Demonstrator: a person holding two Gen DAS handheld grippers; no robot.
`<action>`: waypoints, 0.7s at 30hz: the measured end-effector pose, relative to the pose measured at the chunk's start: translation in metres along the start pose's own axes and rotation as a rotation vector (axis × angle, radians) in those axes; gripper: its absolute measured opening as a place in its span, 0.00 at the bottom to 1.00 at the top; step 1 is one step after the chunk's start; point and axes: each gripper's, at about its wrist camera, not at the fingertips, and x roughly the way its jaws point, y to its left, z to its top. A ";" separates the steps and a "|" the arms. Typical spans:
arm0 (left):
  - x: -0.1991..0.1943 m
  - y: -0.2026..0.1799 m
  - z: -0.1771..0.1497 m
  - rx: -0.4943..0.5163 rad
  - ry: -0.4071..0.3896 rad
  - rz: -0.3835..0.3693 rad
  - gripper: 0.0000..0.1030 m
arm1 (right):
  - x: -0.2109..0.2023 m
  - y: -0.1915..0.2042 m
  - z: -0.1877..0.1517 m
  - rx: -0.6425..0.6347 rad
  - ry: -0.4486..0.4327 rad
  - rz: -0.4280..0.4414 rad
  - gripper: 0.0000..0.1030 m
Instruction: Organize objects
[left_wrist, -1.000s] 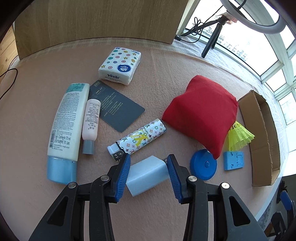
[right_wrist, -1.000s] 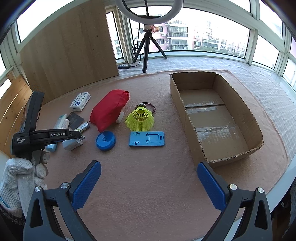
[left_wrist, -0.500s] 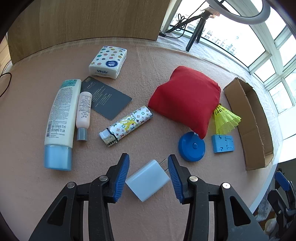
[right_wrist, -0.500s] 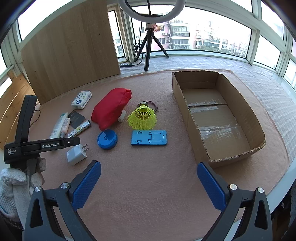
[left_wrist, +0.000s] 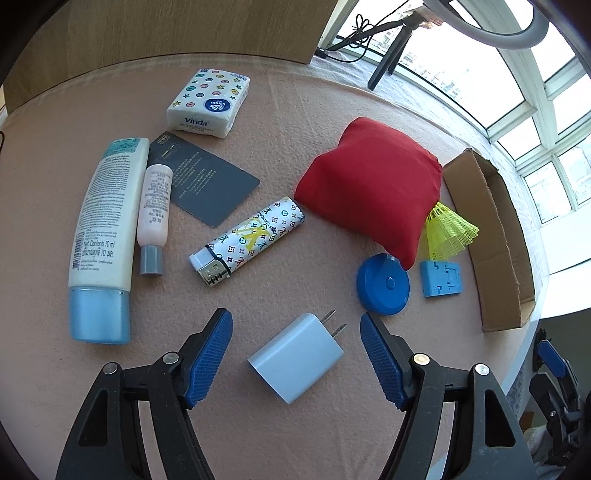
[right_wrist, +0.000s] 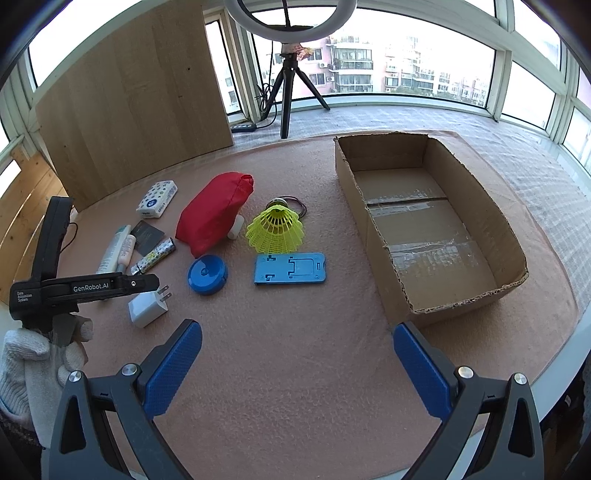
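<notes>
Blue-padded left tool (left_wrist: 296, 354) spread wide, level above one charger (left_wrist: 297, 357); right tool (right_wrist: 297, 365) wide, empty; two tubes.

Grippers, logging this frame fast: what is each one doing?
Left gripper: open, fingers either side of the charger, not touching it.
Right gripper: open, holding nothing.

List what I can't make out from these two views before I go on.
- Left wrist view: the red pouch covers most of the yellow shuttlecock; the cardboard box interior is hidden by its own wall.
- Right wrist view: a small white item behind the pouch and a dark ring behind the shuttlecock are unidentifiable.
- Right view: tube labels too small.
</notes>
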 end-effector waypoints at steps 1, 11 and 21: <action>0.000 0.000 0.000 -0.002 0.003 -0.007 0.72 | 0.000 -0.001 -0.001 0.002 0.000 0.000 1.00; 0.009 -0.025 -0.026 0.055 0.048 -0.062 0.63 | 0.001 -0.002 -0.003 0.001 0.006 0.002 1.00; 0.006 -0.060 -0.059 0.158 -0.007 0.036 0.60 | 0.011 0.001 0.000 -0.028 0.020 0.056 1.00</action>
